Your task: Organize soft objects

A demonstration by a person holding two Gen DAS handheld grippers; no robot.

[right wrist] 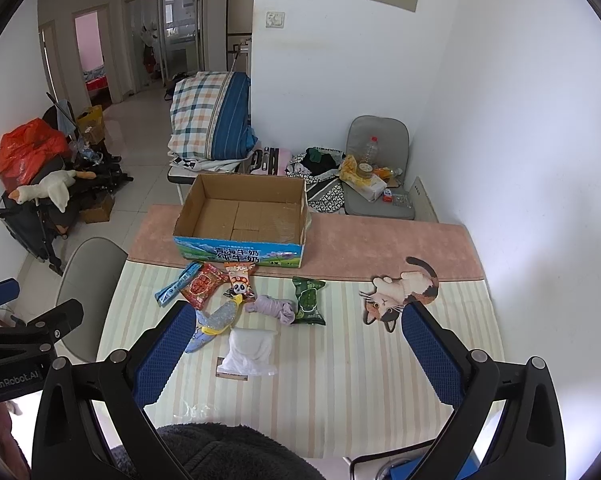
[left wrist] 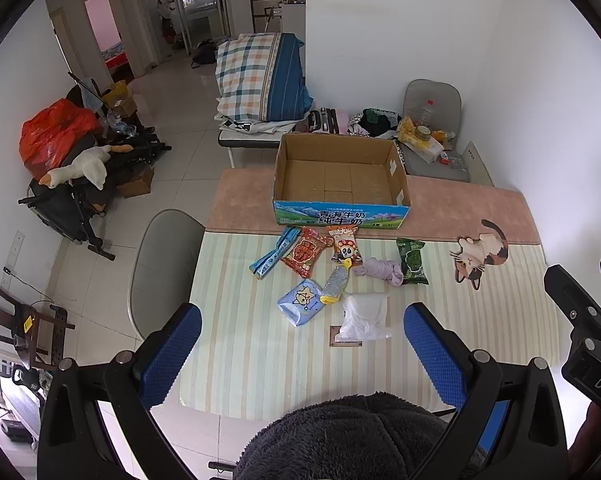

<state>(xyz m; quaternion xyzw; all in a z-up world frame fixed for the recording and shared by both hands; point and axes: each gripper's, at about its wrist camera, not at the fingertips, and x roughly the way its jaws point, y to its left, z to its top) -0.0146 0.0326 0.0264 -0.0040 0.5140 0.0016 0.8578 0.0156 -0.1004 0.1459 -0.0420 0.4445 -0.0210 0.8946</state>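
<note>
Both grippers, left (left wrist: 300, 348) and right (right wrist: 298, 344), hung wide open, empty; slippery packets (left wrist: 305, 255) might slide from the fingers short of the box (left wrist: 340, 216).

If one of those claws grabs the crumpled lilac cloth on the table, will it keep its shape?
Probably not. The crumpled lilac cloth lies bunched in soft folds, so it would likely droop and unravel when lifted. It looks light, and being fabric it should neither roll nor break.

Packets (left wrist: 332, 276) crowd mat centre before cardboard box (left wrist: 340, 180); near mat strip (left wrist: 280, 380) free.
</note>
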